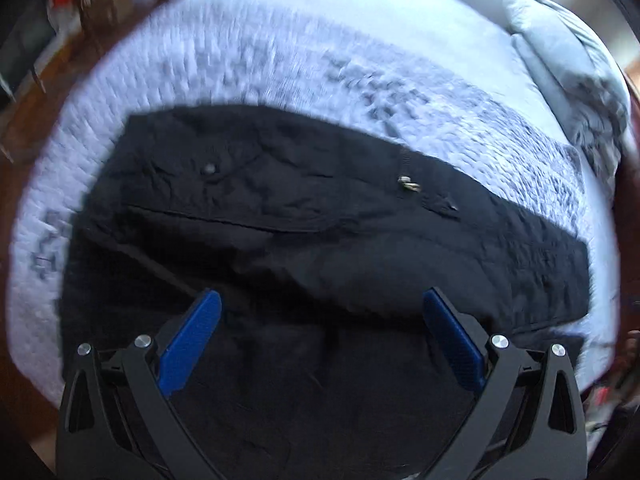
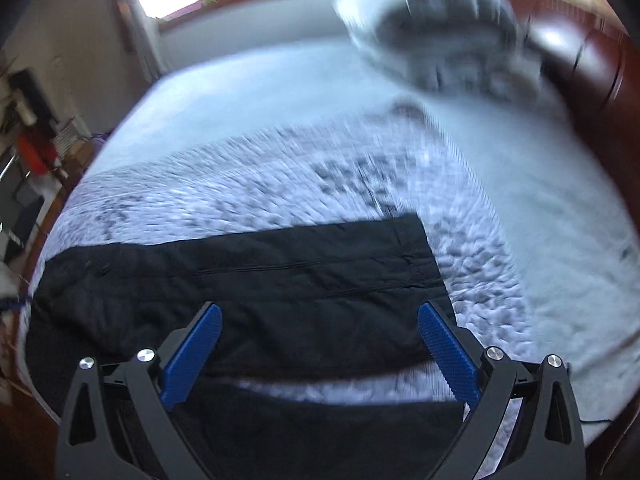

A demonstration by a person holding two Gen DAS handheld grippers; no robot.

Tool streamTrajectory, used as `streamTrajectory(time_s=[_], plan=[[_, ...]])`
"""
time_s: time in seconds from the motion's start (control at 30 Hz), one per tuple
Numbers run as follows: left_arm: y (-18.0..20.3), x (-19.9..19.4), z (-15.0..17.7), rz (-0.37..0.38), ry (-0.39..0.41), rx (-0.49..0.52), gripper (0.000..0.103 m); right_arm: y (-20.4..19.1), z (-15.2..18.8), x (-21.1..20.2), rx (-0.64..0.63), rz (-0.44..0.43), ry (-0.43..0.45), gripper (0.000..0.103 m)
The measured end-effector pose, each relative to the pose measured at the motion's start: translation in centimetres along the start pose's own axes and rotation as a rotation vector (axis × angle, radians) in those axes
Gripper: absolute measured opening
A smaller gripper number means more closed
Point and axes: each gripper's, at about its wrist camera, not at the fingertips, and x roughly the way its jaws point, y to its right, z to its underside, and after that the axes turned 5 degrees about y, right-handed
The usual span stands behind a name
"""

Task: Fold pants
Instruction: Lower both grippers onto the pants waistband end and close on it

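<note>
My left claw (image 1: 322, 300) hangs released, jaws wide, over the black pants (image 1: 320, 232), which lie flat on the bed (image 1: 280, 60) near its front edge. My right claw (image 2: 319, 316) is released too, above the leg end. Their long axis runs along that edge, waist left, hems right.
</note>
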Motion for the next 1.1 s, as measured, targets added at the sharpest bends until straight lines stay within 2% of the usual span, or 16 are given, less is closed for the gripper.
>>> streamTrajectory(time_s=[0.03,0.13,0.27,0.37,0.53,0.63,0.8,0.9,1.1], plan=[[-1.5,0.9,-1.3,0.004,0.001,-0.072,0.100,1.3,-1.3,2.6,0.021,0.015,-0.047,0.099],[-4.5,3.2,-4.2,0.005,-0.041,-0.190,0.100,4.1,-3.4,7.8,0.067,0.036,-0.145,0.099],[-6.2,5.1,-6.7,-0.081,-0.062,-0.174,0.100,6.5,-4.6,12.8,0.101,0.035,-0.219,0.099],[-7.7,5.7,-8.6,-0.091,-0.062,-0.193,0.100,7.2,-4.7,15.3,0.084,0.049,-0.263,0.099],[-9.9,5.6,-10.8,-0.058,-0.063,-0.234,0.100,8.7,-5.0,17.7,0.131,0.004,-0.290,0.099],[-11.1,5.6,-11.9,-0.039,-0.071,-0.240,0.100,9.0,-4.8,18.9,0.133,0.011,-0.306,0.100],[-13.8,6.5,-12.6,-0.096,-0.096,-0.269,0.100,8.9,-4.5,19.5,0.114,0.026,-0.298,0.100],[-15.1,7.4,-12.5,-0.098,-0.117,-0.292,0.100,8.0,-4.4,19.9,0.052,0.049,-0.302,0.100],[-14.1,10.4,-12.9,-0.147,-0.168,-0.246,0.100,7.0,-4.6,20.4,0.042,0.097,-0.321,0.100]])
